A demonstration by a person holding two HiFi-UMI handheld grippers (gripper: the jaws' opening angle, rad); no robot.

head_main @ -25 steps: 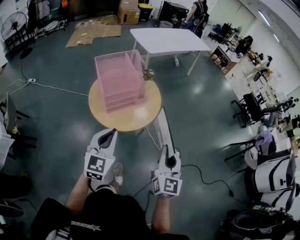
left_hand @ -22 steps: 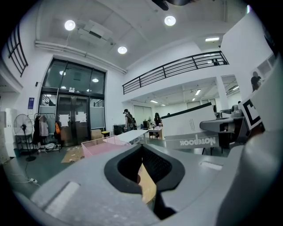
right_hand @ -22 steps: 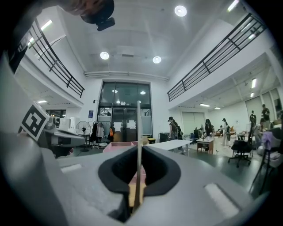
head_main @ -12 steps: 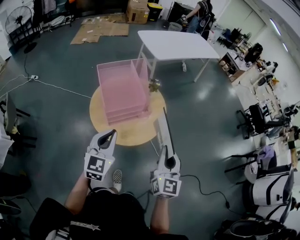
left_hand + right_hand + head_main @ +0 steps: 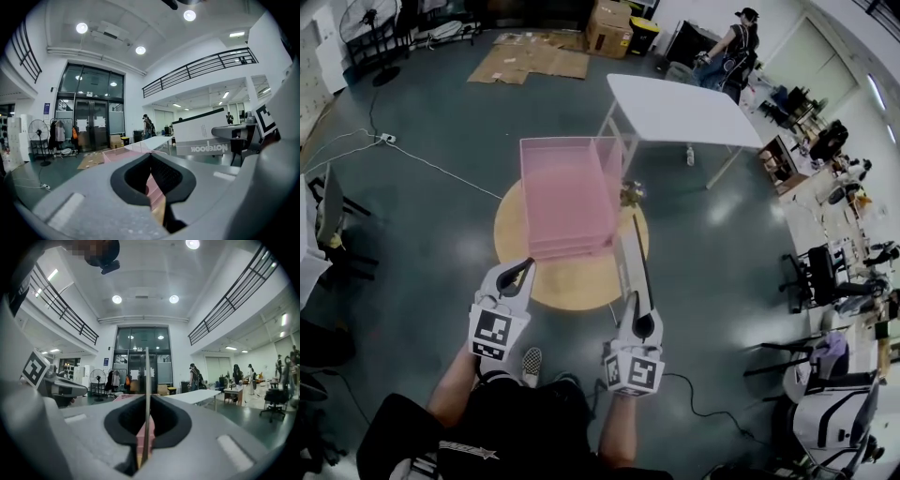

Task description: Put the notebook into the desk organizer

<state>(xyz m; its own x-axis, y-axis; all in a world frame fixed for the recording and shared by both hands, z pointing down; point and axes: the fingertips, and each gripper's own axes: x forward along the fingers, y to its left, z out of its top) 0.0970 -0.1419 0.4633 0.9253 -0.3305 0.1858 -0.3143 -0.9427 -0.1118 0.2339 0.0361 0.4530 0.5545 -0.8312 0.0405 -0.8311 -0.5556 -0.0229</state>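
A pink tiered desk organizer [image 5: 567,192] stands on a round wooden table [image 5: 572,283] ahead of me. My right gripper [image 5: 639,322] is shut on a thin white notebook [image 5: 630,255], held upright and edge-on, its far end reaching over the table's right rim. In the right gripper view the notebook [image 5: 147,390] is a thin vertical line between the pads, with the organizer [image 5: 125,398] behind it. My left gripper [image 5: 526,265] is shut and empty, just short of the table's near edge. The left gripper view shows the notebook [image 5: 211,136] broadside at the right and the organizer [image 5: 136,150] ahead.
A small object [image 5: 630,194] sits on the round table beside the organizer's right side. A white folding table [image 5: 684,108] stands beyond it, with flattened cardboard [image 5: 530,61] on the floor at the back. A person [image 5: 736,37] stands far off; office chairs [image 5: 825,272] line the right.
The round table and organizer have come nearer and shifted right in the head view. Both grippers keep the same pose, and the notebook stays in the right one.
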